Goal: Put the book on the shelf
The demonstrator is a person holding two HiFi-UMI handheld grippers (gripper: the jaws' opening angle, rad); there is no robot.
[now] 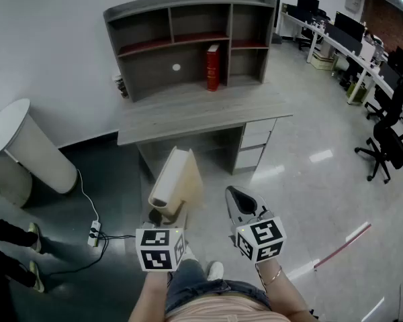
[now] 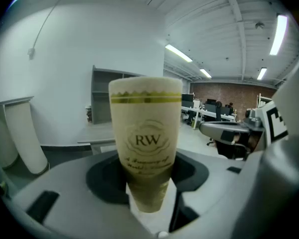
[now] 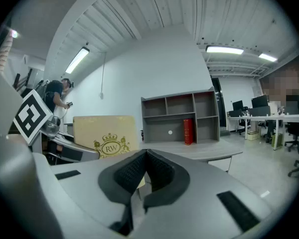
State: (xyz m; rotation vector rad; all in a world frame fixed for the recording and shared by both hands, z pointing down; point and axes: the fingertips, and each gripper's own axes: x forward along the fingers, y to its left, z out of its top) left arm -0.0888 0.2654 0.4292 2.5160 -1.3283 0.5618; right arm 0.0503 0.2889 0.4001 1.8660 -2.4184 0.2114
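L gripper (image 2: 148,183) grips cream book (image 2: 147,133), R gripper (image 3: 143,171) closed empty; cover crest (image 3: 110,146) only in R gripper view.

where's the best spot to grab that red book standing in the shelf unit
Grip the red book by its spine, around mid-height, coming straight in from the front of the shelf unit. It stands upright, narrow spine facing out, so jaws should span its thickness. The board just above probably blocks a reach from the top.
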